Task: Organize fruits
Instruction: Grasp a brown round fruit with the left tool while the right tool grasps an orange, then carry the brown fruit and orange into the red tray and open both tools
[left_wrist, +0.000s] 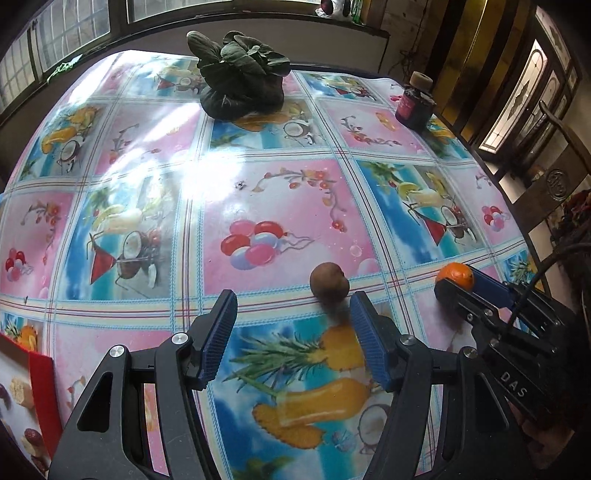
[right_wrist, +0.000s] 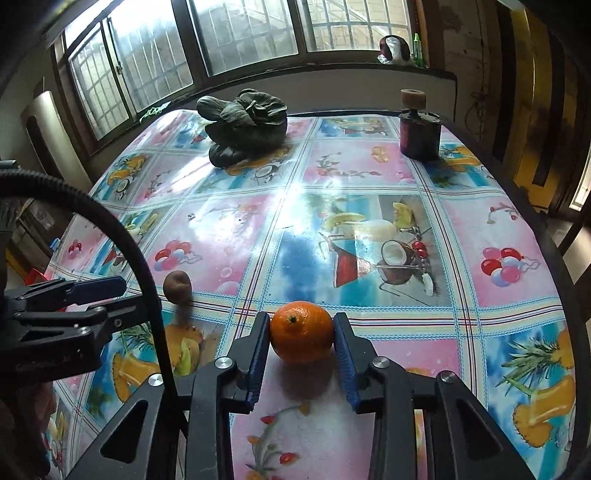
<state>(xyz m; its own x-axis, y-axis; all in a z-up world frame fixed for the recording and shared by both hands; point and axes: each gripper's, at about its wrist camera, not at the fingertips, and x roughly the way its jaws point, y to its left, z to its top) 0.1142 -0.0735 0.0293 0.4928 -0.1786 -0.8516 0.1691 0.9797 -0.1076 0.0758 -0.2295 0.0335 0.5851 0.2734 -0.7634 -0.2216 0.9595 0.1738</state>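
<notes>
An orange (right_wrist: 301, 331) sits between the pads of my right gripper (right_wrist: 302, 326), which is shut on it just above the tablecloth; it also shows in the left wrist view (left_wrist: 457, 275). A brown kiwi-like fruit (left_wrist: 329, 284) lies on the table just ahead of my left gripper (left_wrist: 293, 310), nearer its right finger (left_wrist: 369, 339). The left gripper is open and empty. The brown fruit also shows in the right wrist view (right_wrist: 177, 283), beside the left gripper (right_wrist: 99, 291).
A dark leafy vegetable (left_wrist: 240, 79) lies at the far middle of the table. A dark jar with a cork lid (left_wrist: 415, 103) stands at the far right. A red-edged printed box (left_wrist: 26, 398) sits at the near left edge. The fruit-print tablecloth (left_wrist: 277, 192) covers the table.
</notes>
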